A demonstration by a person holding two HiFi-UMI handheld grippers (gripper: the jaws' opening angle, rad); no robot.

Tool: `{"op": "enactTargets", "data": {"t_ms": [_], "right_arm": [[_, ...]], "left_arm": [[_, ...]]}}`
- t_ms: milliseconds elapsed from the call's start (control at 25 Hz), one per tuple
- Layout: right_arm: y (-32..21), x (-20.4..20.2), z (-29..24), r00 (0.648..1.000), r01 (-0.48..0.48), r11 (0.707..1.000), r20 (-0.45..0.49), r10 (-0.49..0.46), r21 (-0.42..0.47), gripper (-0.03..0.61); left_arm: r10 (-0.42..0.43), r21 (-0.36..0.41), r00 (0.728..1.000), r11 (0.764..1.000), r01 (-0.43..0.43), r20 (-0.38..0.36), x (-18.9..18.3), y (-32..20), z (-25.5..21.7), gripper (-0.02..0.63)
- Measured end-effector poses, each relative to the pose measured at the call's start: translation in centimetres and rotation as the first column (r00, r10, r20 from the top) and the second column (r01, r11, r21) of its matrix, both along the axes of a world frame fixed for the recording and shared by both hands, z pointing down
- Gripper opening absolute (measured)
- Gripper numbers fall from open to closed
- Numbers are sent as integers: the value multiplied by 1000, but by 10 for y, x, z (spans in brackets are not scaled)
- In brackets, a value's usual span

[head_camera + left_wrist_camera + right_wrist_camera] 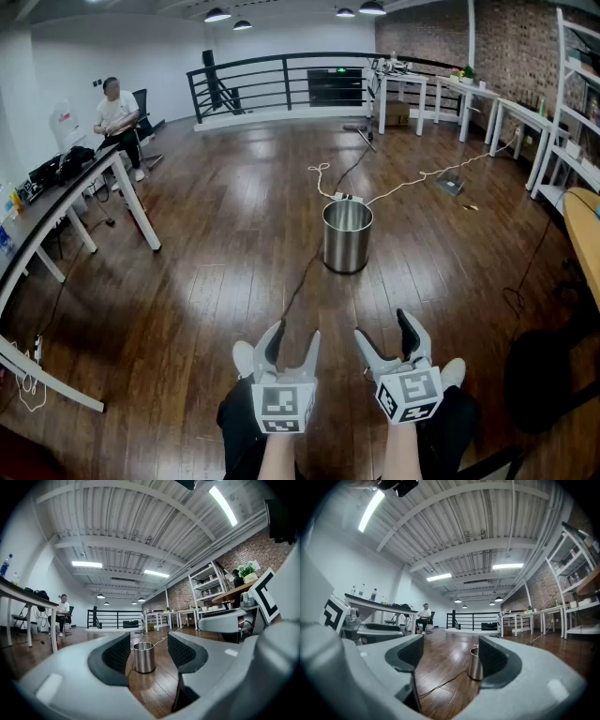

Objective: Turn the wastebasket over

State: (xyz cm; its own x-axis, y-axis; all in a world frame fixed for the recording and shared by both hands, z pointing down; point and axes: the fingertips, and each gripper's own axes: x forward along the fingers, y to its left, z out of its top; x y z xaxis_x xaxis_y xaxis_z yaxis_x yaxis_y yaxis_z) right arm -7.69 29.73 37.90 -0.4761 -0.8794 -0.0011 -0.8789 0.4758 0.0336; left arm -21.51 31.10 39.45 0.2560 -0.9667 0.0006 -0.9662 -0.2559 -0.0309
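In the head view the wastebasket (348, 236) is seen from above, standing upright on the wooden floor (206, 281) with its open mouth facing up, well apart from both grippers and ahead of them. A thin dark cable (298, 291) is seen running across the boards towards its base, though whether the two touch cannot be made out. Only the side of the shiny metal wall is shown in the gripper views: it is framed between the jaws in the left gripper view, far beyond them, and it is half covered by the right-hand jaw in the right gripper view. A seated person (114, 112) beside a long desk (56, 202) is shown at the left of the room, and bottles (363, 591) on that desk are picked out only by the right gripper view. The left gripper (294, 336) and the right gripper (384, 328) are held side by side, low and level, pointed forward at the wastebasket, with the forearms close together above white shoes (244, 358). Both pairs of jaws are spread, the right pair wider, and nothing is pinched by either.
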Motion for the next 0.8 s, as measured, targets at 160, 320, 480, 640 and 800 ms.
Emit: {"op": "enactTargets", "data": {"t_ms": [160,320,480,640,800], "right_arm": [[-37,11,7,1000,-28,1000,5,28,-13,354],[-84,12,-1,1000,2,1000,6,-2,-6,354],[-127,15,-24,999,34,999,0,-34,32,354],[-182,30,-33,998,65,996,-21,-64,54,354],[-249,47,-33,992,111,994,-58,-110,17,354]], "left_arm": [[-5,5,999,1000,5,-32,3,-36,-2,267],[-22,7,1000,1000,22,-15,10,-79,-6,267],[-48,39,999,998,48,1,12,-123,-25,267],[-76,71,997,995,77,-13,21,-177,-37,267],[-74,78,997,994,74,-10,40,-240,-44,268]]}}
